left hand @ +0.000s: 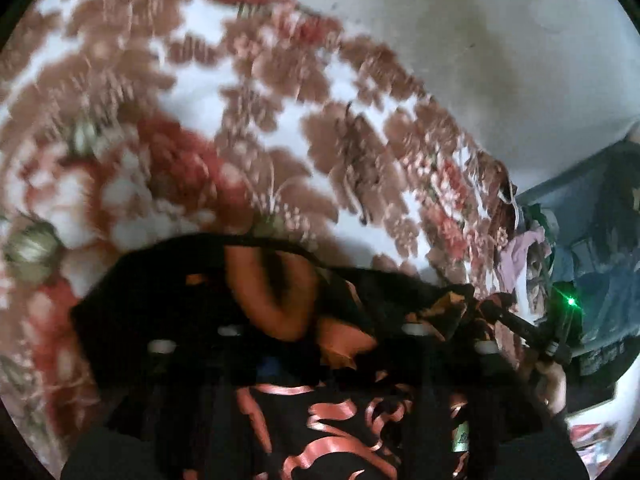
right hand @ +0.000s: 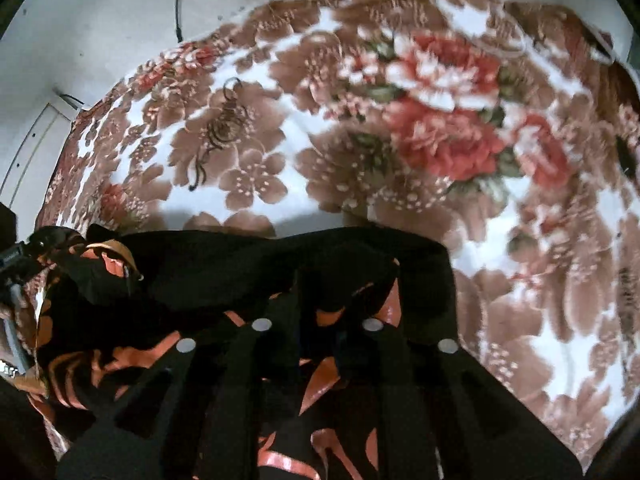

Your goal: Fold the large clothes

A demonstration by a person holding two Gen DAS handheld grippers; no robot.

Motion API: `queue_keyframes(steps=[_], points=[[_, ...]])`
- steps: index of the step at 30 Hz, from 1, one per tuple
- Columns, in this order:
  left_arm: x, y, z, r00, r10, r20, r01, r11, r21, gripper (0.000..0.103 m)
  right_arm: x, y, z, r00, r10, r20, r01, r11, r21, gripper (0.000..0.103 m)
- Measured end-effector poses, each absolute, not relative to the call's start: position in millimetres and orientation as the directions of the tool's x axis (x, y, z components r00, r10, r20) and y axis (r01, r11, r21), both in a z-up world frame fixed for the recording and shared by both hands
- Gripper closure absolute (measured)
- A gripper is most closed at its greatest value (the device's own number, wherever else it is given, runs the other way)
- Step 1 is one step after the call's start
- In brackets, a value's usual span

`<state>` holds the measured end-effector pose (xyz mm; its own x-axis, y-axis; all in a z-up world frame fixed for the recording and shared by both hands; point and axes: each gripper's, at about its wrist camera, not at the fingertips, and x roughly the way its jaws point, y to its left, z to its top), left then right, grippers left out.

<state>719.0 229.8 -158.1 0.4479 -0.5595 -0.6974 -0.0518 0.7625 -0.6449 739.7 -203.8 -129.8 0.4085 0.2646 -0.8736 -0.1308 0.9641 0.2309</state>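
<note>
A black garment with orange print (left hand: 328,432) hangs bunched over my left gripper (left hand: 320,344), which is shut on its edge; the fingers are mostly covered by the cloth. The same garment (right hand: 224,256) drapes over my right gripper (right hand: 316,320), which is shut on another part of its edge. Both grippers hold the garment above a floral blanket (right hand: 360,128). The right gripper with its green light (left hand: 560,320) shows at the right of the left wrist view. The left gripper (right hand: 20,256) shows at the left edge of the right wrist view.
The brown, red and white floral blanket (left hand: 200,100) covers the bed. A pale wall (left hand: 480,40) with a dark cable (right hand: 176,0) stands behind it. A pile of other clothes (left hand: 524,248) lies at the bed's far end, beside dark blue furniture (left hand: 600,240).
</note>
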Motion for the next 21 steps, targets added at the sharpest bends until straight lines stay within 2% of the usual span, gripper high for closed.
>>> queue_keyframes(steps=[1, 2, 4, 5, 6, 7, 9, 11, 14, 17, 21], points=[[722, 228, -160, 0.442, -0.572, -0.691, -0.047, 0.754, -0.655, 0.025, 741, -205, -128, 0.407, 0.291, -0.866, -0.137, 0.957, 0.257, 0.072], [724, 226, -156, 0.449, -0.571, -0.687, -0.035, 0.757, -0.653, 0.017, 742, -207, -123, 0.4, 0.351, -0.847, -0.154, 0.936, 0.315, 0.049], [726, 228, -145, 0.469, -0.563, -0.681, -0.033, 0.759, -0.65, 0.016, 741, -210, -109, 0.41, 0.418, -0.811, -0.172, 0.908, 0.382, 0.022], [728, 231, -140, 0.482, -0.559, -0.675, -0.045, 0.753, -0.656, 0.01, 739, -211, -98, 0.425, 0.449, -0.786, -0.177, 0.893, 0.414, 0.016], [729, 236, -132, 0.503, -0.544, -0.672, -0.062, 0.752, -0.656, 0.006, 738, -211, -90, 0.436, 0.47, -0.767, -0.181, 0.881, 0.437, 0.014], [728, 243, -118, 0.54, -0.516, -0.666, -0.072, 0.759, -0.647, 0.006, 736, -211, -80, 0.447, 0.489, -0.749, -0.187, 0.87, 0.456, 0.01], [723, 252, -98, 0.581, -0.483, -0.655, -0.069, 0.773, -0.631, 0.006, 731, -211, -63, 0.486, 0.464, -0.741, -0.19, 0.883, 0.428, 0.008], [709, 254, -77, 0.619, -0.429, -0.658, -0.053, 0.813, -0.58, 0.006, 724, -217, -43, 0.55, 0.435, -0.713, -0.181, 0.895, 0.407, 0.004], [676, 236, -51, 0.648, -0.373, -0.664, 0.035, 0.885, -0.463, 0.005, 719, -235, -31, 0.561, 0.473, -0.679, -0.145, 0.864, 0.482, 0.004], [641, 208, -40, 0.625, -0.371, -0.687, 0.161, 0.922, -0.351, 0.005, 697, -239, -19, 0.594, 0.453, -0.664, -0.182, 0.88, 0.438, 0.004], [602, 146, -40, 0.581, -0.342, -0.739, 0.385, 0.915, -0.121, 0.005, 651, -203, -23, 0.597, 0.353, -0.72, -0.289, 0.932, 0.218, 0.004]])
